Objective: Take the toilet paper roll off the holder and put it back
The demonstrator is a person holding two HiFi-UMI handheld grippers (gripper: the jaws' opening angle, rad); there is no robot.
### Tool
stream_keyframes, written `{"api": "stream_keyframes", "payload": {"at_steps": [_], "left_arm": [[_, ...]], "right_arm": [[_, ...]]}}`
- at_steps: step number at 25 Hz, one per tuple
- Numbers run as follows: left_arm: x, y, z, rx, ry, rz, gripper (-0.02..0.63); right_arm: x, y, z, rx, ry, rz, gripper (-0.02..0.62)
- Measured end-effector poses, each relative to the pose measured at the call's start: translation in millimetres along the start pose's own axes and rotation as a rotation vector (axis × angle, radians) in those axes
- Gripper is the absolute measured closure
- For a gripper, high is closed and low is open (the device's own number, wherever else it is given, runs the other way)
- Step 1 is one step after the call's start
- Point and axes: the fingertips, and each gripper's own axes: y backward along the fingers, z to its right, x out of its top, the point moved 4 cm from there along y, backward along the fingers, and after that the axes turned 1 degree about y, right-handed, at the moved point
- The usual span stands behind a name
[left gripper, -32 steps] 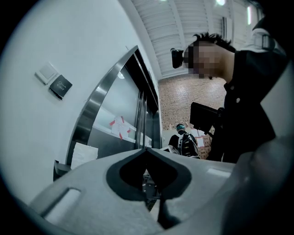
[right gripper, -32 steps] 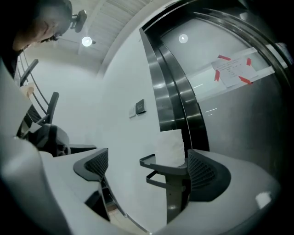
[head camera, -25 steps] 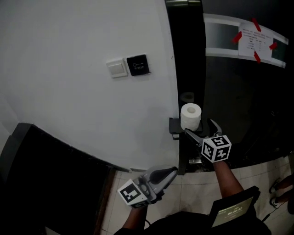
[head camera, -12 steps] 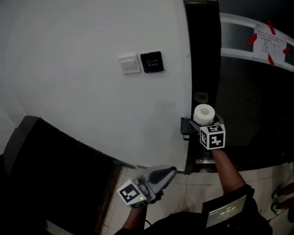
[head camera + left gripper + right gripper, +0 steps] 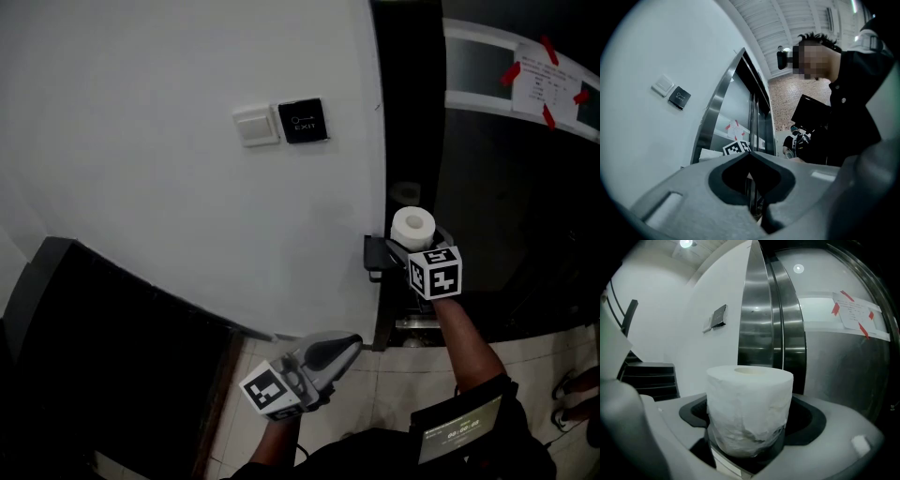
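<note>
A white toilet paper roll (image 5: pixel 413 228) stands upright on a dark holder (image 5: pixel 373 255) fixed to the metal door frame. My right gripper (image 5: pixel 418 249) reaches in from below and its jaws straddle the roll's lower part. In the right gripper view the roll (image 5: pixel 750 404) fills the space between the dark pads (image 5: pixel 693 411), and the jaws are closing on it with thin gaps still showing at both sides. My left gripper (image 5: pixel 349 345) hangs low near the floor, away from the roll, jaws shut with nothing held (image 5: pixel 750 157).
A white switch (image 5: pixel 255 125) and a black exit button (image 5: pixel 302 120) sit on the white wall. A paper with red tape (image 5: pixel 542 77) is stuck on the dark glass door. A dark panel (image 5: pixel 94 356) slopes along the lower left. A screen (image 5: pixel 459 433) hangs at my chest.
My right gripper has moved forward from just below the roll until its jaws sit on both sides of it. The left gripper has stayed where it was.
</note>
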Motion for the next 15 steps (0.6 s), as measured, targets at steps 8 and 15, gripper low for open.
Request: {"api": "stream_keyframes", "payload": {"at_steps": [8,15], "left_arm": [[4.0,-8.7,10.4,-0.018,0.006,0.037,0.607],[-4.4,-33.1,21.9,-0.098,0.068,0.052,0.607]], "right_arm": [[28.2,78.5,-14.7,0.130,-0.022,0.201,0.150],[-20.3,171.3,-23.5,0.130,-0.046,0.217,0.149]]}}
